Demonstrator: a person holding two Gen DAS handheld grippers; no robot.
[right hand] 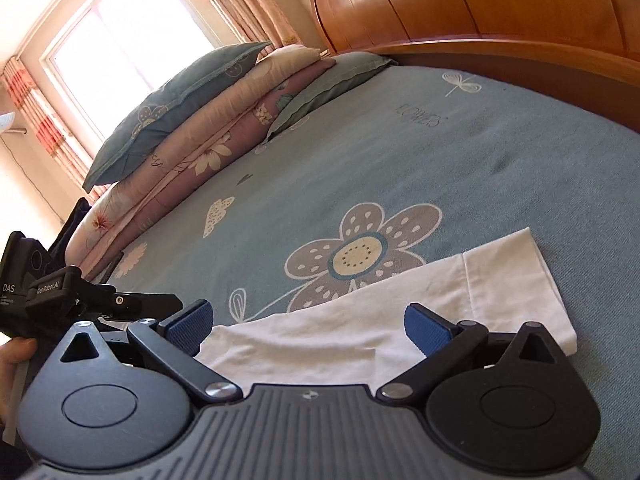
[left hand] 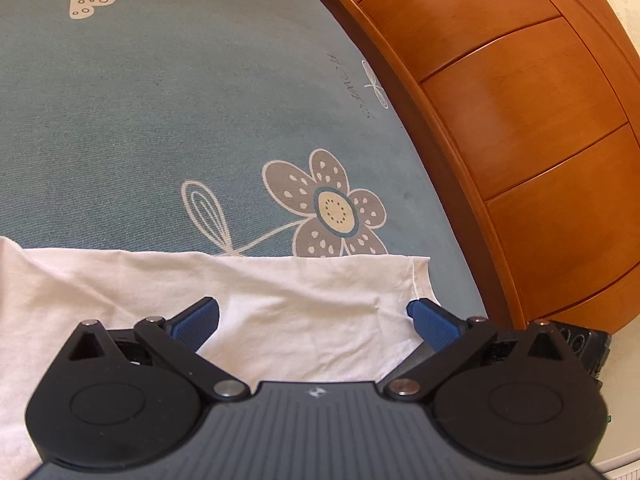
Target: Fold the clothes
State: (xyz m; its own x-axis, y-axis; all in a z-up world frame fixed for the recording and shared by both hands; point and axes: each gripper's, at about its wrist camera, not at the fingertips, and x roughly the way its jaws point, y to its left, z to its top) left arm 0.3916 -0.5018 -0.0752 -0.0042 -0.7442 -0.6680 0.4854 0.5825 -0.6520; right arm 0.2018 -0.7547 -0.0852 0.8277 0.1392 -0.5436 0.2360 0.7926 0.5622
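Note:
A white garment (left hand: 280, 292) lies flat on the blue-green bed sheet (left hand: 160, 120), its sleeve end (left hand: 416, 280) pointing right. My left gripper (left hand: 314, 320) hovers over the cloth, open, with both blue pads apart and nothing between them. In the right wrist view the same white garment (right hand: 360, 320) stretches from the lower middle to a sleeve (right hand: 516, 276) at the right. My right gripper (right hand: 308, 322) is open just above it, empty. The left gripper's body (right hand: 48, 296) shows at the left edge there, with a hand under it.
A wooden headboard (left hand: 500, 100) runs along the bed's right side. Pillows (right hand: 180, 104) and a folded floral quilt (right hand: 208, 148) are stacked at the far end near the window (right hand: 120, 40). The sheet carries a large flower print (left hand: 328, 208).

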